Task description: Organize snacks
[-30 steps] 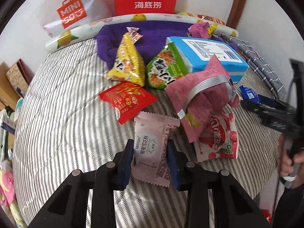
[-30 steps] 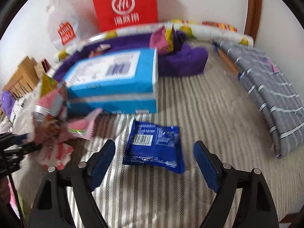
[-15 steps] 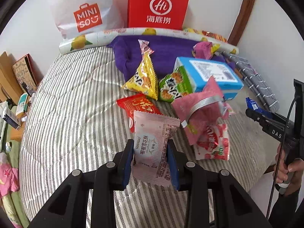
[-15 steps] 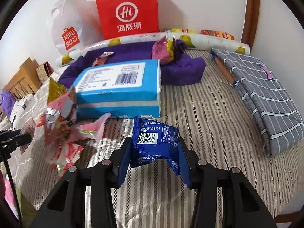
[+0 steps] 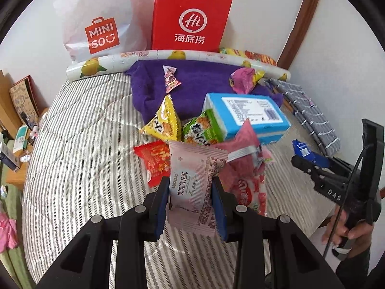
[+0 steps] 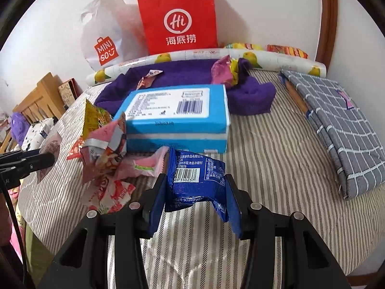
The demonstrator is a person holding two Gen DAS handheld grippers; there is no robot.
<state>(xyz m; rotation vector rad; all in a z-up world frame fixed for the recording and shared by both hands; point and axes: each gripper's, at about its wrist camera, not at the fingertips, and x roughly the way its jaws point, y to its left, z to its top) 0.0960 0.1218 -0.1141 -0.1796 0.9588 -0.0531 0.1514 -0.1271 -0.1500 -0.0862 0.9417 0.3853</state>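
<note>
Your left gripper [image 5: 190,198] clamps the pink snack packet [image 5: 192,187] (long axis pointing far); your right gripper [image 6: 196,198] pinches the blue snack packet [image 6: 197,180], the red paper bag [image 6: 179,19] standing far beyond both.

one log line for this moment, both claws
left claw: shut on pink packet | right claw: shut on blue packet | both packets clear of bed

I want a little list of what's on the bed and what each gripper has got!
surface: striped bed cover
left gripper: shut on pale pink snack packet
right gripper: shut on dark blue snack packet
snack pile: yellow packet, green packet, red packet
box: blue box
bags by wall: red paper bag, white plastic bag
</note>
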